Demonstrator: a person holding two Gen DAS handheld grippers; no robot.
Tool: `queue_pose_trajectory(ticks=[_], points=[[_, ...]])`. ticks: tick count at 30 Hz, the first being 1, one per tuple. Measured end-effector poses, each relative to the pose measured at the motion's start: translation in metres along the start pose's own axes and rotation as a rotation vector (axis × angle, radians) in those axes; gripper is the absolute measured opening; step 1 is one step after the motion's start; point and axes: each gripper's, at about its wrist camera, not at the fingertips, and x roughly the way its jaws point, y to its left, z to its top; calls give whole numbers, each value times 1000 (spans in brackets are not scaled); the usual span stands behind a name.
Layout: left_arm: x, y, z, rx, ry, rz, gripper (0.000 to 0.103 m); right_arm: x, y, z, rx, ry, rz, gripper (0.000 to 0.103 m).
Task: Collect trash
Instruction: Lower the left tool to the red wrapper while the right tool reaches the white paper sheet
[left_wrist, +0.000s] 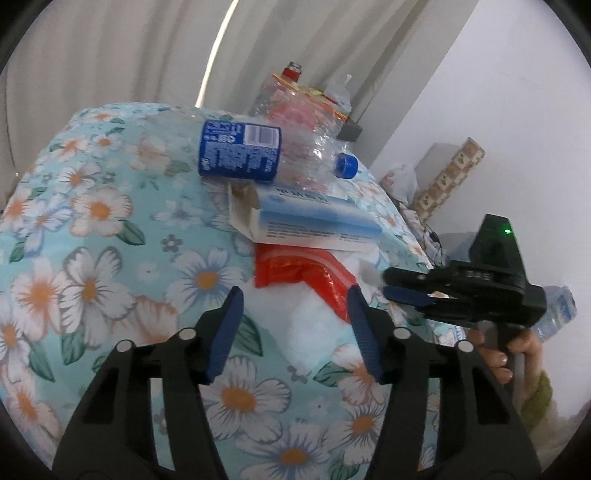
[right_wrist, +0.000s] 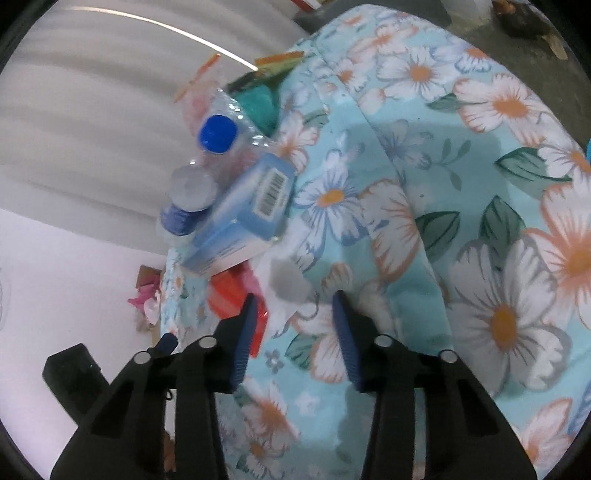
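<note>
A pile of trash lies on the flowered bedspread (left_wrist: 92, 280): a crushed clear bottle (left_wrist: 240, 151) with blue label and blue cap, a blue-and-white carton (left_wrist: 314, 218), a red wrapper (left_wrist: 295, 269) and a white tissue (left_wrist: 306, 314). My left gripper (left_wrist: 295, 295) stands open, its blue pads either side of the tissue and the wrapper's edge without touching them. My right gripper (left_wrist: 388, 284) comes in from the right at the tissue's far end. In the right wrist view my right gripper (right_wrist: 295, 299) is open, with the tissue (right_wrist: 284, 291) at its tips beside the red wrapper (right_wrist: 229, 295), below the carton (right_wrist: 243, 218) and bottle (right_wrist: 218, 136).
Clear zip bags (left_wrist: 295, 103) and a red-capped jar (left_wrist: 293, 72) stand behind the pile. A white wall (left_wrist: 498, 92) and curtain (left_wrist: 110, 48) close off the back. A patterned roll (left_wrist: 450, 173) leans at the right. A hand (left_wrist: 495, 358) holds the right gripper near another plastic bottle (left_wrist: 557, 310).
</note>
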Motion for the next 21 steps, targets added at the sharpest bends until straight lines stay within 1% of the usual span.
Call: queue_pose_trajectory(ticks=[1, 2, 3, 4, 5, 9, 12, 16, 19, 21], points=[[1, 0, 0, -2, 3, -7, 49, 3, -1, 0, 6, -3, 5, 33], [3, 0, 1, -3, 7, -12, 48, 5, -2, 2, 5, -4, 5, 27], [4, 0, 1, -3, 9, -17, 46, 7, -3, 3, 6, -9, -2, 17], [4, 0, 1, -4, 9, -18, 45, 7, -4, 4, 9, -12, -2, 13], [4, 0, 1, -7, 9, -21, 43, 8, -6, 5, 12, -11, 1, 4], [3, 2, 0, -12, 10, -28, 38, 0, -5, 2, 1, -17, 26, 2], [3, 3, 0, -14, 12, -30, 36, -16, -2, -7, -31, -17, 31, 1], [2, 1, -1, -13, 15, -35, 34, -33, -6, -15, -31, -29, 33, 1], [2, -3, -2, -11, 21, -41, 34, -39, -10, -13, -22, -32, 48, 1], [3, -6, -1, -7, 23, -40, 34, -36, -9, -9, -19, -30, 53, 8]])
